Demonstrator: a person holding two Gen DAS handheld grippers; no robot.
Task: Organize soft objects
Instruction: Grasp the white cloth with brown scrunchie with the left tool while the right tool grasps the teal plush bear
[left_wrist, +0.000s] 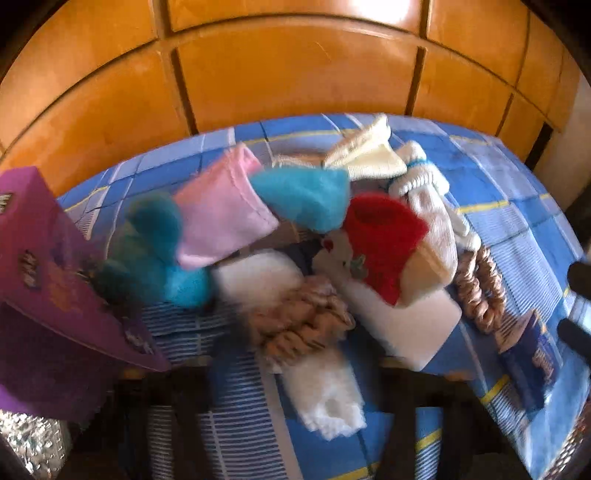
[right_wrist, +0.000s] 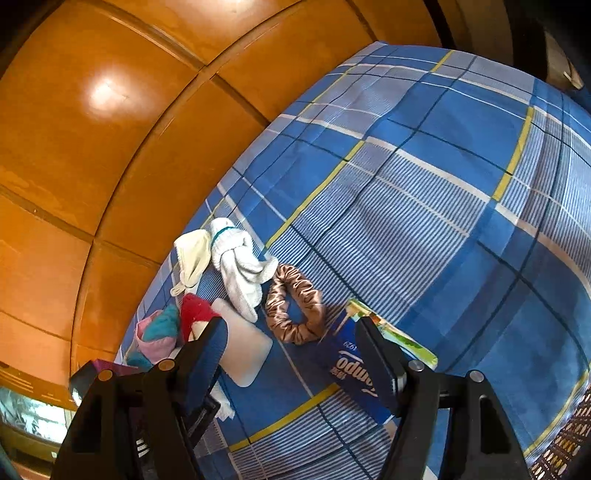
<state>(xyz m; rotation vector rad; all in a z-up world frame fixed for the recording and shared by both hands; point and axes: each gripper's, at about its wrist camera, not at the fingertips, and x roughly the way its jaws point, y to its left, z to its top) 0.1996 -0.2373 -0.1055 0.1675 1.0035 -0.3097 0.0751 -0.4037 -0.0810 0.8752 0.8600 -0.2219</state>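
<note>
A heap of soft things lies on the blue plaid bedspread (left_wrist: 517, 206): a pink cloth (left_wrist: 221, 218), teal fluffy pieces (left_wrist: 303, 195), a red knit piece (left_wrist: 384, 229), white socks (left_wrist: 428, 192), a white pad (left_wrist: 413, 325), a brown scrunchie (left_wrist: 299, 321) and a second brown scrunchie (left_wrist: 480, 288). The left gripper's fingers are dark blurred shapes at the bottom; I cannot tell their state. My right gripper (right_wrist: 291, 332) is open and empty, above the bedspread between the white pad (right_wrist: 243, 350) and a blue tissue pack (right_wrist: 354, 365). The brown scrunchie (right_wrist: 295, 302) lies just beyond it.
A purple box (left_wrist: 48, 280) stands at the left of the heap. The blue tissue pack (left_wrist: 528, 362) lies at the right. Orange wooden cabinet doors (left_wrist: 295, 74) rise behind the bed. Open bedspread (right_wrist: 443, 184) stretches to the right.
</note>
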